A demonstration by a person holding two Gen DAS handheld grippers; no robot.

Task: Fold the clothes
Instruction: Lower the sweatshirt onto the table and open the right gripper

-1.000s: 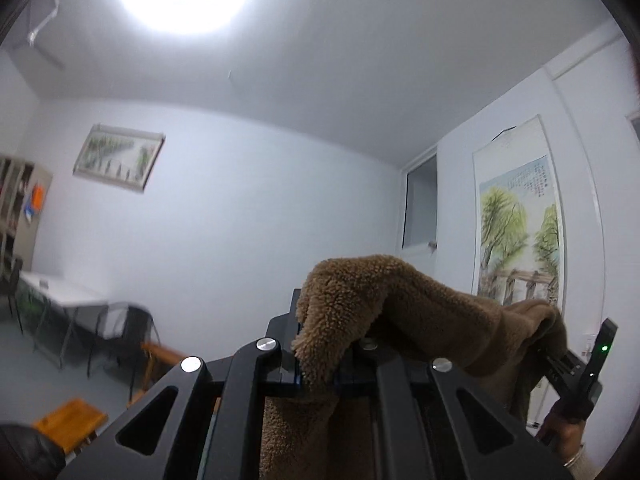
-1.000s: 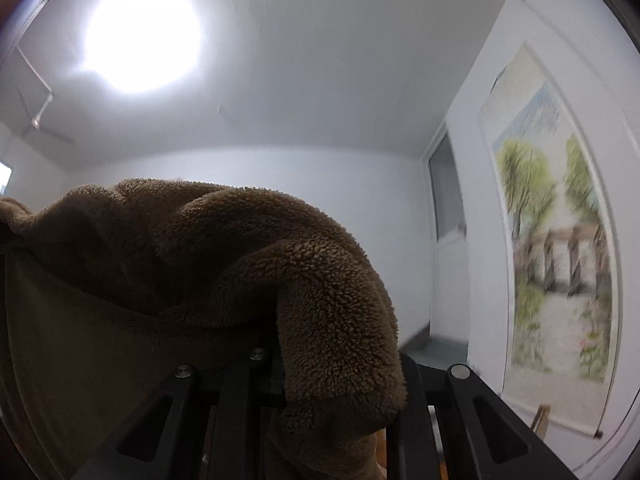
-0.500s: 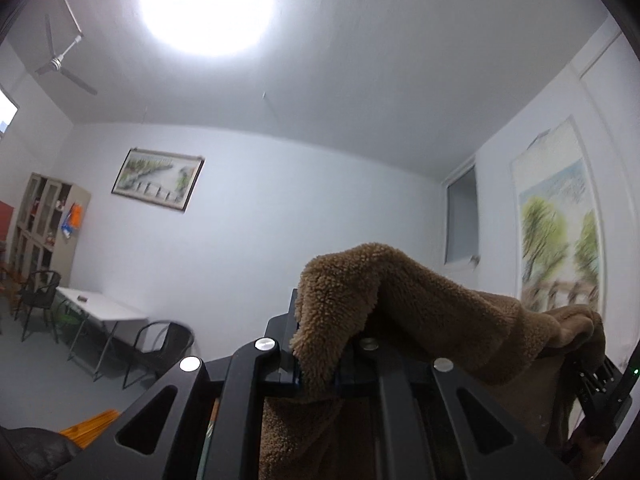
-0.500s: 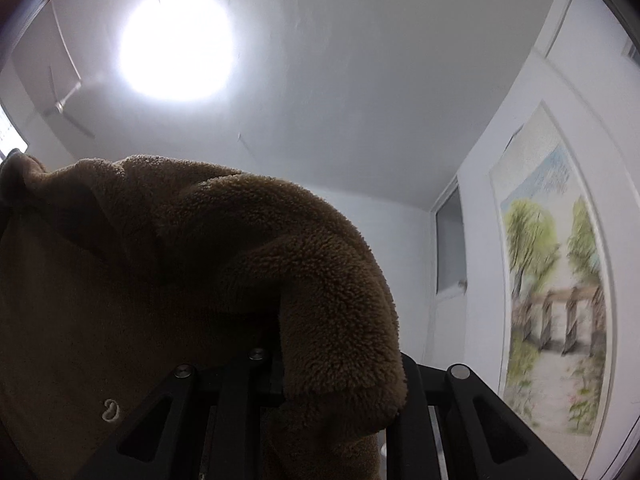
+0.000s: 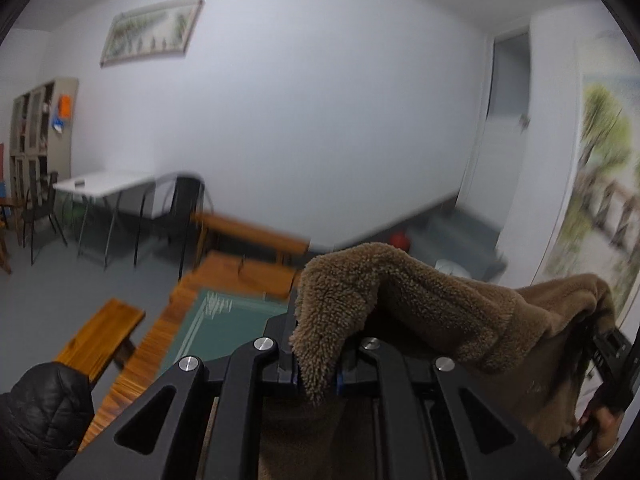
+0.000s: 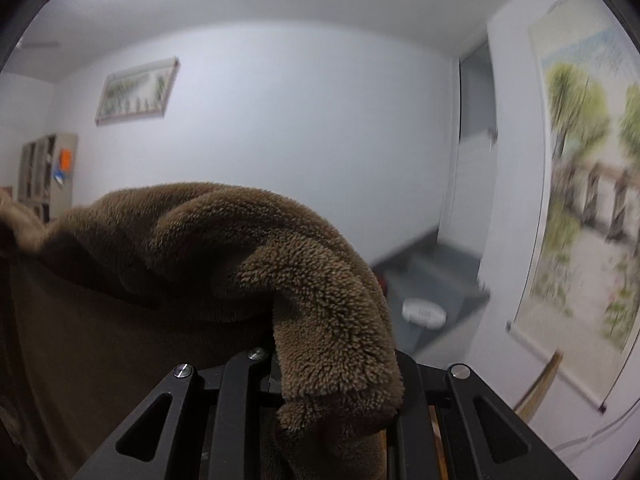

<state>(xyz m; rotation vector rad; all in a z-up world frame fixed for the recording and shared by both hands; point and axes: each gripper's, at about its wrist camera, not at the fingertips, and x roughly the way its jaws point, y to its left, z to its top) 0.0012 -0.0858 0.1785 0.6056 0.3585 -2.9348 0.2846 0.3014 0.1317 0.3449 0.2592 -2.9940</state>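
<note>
White walls enclose the room, with a framed landscape picture (image 5: 152, 29) high on the far wall, a hanging scroll painting (image 6: 588, 216) at right, and a wooden table with a green top (image 5: 224, 320) below, blurred. Left gripper (image 5: 316, 364): jaws almost closed, pinching a folded edge of the brown fleece garment (image 5: 400, 300), whose pile bulges up and over the fingers. Right gripper (image 6: 332, 372): jaws likewise nearly closed on another part of the same garment's edge, the fleece (image 6: 240, 248) draping over and hiding the fingertips. In the left wrist view the garment spans between both grippers, clear of the table, with the smoother inner face hanging below; the person's right hand (image 5: 600, 428) shows at far right. Judged handling: the fabric is thick, soft and limp, moderately weighty, and it sags between grips; its pile resists slipping. Holds are best taken at corners or along a hem, well apart, so the cloth hangs flat before it is laid down for folding.
</note>
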